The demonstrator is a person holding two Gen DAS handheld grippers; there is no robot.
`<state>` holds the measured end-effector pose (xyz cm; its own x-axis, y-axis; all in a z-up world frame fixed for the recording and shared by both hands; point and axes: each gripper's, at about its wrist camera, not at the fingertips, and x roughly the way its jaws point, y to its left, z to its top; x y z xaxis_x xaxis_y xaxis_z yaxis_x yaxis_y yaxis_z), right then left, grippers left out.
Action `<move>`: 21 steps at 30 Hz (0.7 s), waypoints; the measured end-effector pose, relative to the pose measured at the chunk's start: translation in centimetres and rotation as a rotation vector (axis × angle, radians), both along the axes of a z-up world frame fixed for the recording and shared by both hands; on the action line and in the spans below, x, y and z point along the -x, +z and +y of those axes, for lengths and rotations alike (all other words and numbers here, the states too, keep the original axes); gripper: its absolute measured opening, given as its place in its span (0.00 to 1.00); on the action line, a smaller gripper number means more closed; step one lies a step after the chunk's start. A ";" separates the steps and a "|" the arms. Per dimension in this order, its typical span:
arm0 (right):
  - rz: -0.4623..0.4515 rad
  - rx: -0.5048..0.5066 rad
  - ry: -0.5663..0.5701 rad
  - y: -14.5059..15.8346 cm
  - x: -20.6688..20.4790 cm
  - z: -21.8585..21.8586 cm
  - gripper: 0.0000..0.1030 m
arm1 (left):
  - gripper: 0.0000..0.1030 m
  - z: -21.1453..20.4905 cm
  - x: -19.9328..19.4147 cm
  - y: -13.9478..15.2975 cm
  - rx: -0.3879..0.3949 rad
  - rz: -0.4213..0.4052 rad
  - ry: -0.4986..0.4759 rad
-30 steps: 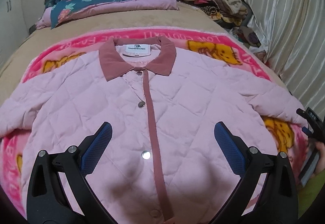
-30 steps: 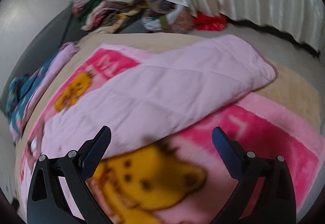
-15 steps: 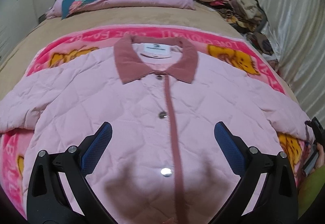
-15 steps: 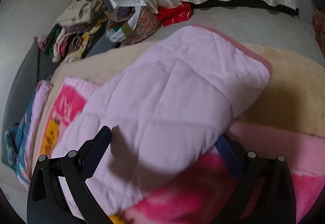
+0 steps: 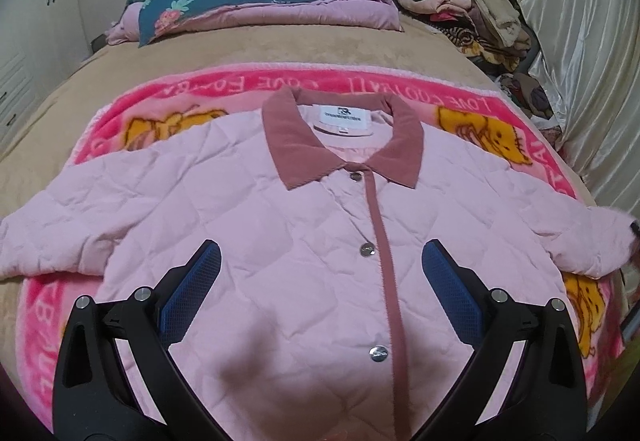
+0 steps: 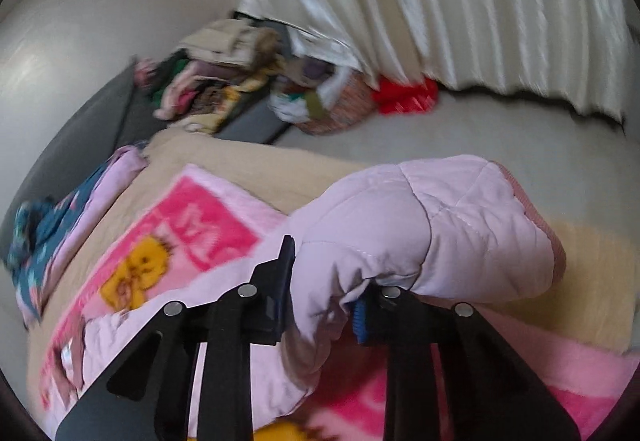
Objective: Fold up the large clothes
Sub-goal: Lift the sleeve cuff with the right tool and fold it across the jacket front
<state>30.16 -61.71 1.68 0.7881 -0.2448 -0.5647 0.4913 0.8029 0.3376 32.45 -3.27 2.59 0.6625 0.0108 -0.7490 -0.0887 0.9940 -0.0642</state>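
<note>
A pink quilted jacket (image 5: 248, 225) with a dusty-rose collar (image 5: 296, 145) and snap placket lies face up on a pink cartoon blanket (image 5: 200, 97) on the bed. My left gripper (image 5: 320, 281) is open and empty, hovering over the jacket's lower front. My right gripper (image 6: 324, 289) is shut on the jacket's right sleeve (image 6: 440, 233), near the cuff, and holds it lifted off the blanket. That sleeve's end shows at the right edge of the left wrist view (image 5: 592, 241).
A folded floral duvet (image 5: 248, 5) lies at the head of the bed. A pile of clothes (image 5: 472, 9) sits at the far right corner, with a basket (image 6: 332, 109) and red cloth (image 6: 404, 97) on the floor by the curtain (image 6: 460, 1).
My right gripper closed on the right sleeve and lifted it, bunching the fabric. My left gripper drifted left across the jacket front, staying open.
</note>
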 end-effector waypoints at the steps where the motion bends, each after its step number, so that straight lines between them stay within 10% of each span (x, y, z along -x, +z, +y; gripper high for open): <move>1: -0.012 0.021 0.021 0.8 -0.3 0.6 0.21 | 0.92 0.2 0.1 0.2 -0.005 -0.004 0.001; 21: -0.170 0.208 0.368 11.5 -2.6 18.4 0.18 | 0.92 7.9 1.6 1.1 0.008 -0.038 0.091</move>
<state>32.78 -43.31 13.22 0.9214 -0.0257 -0.3878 0.1120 0.9730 0.2018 30.85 4.62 3.70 0.6873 0.0661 -0.7234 -0.1757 0.9814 -0.0773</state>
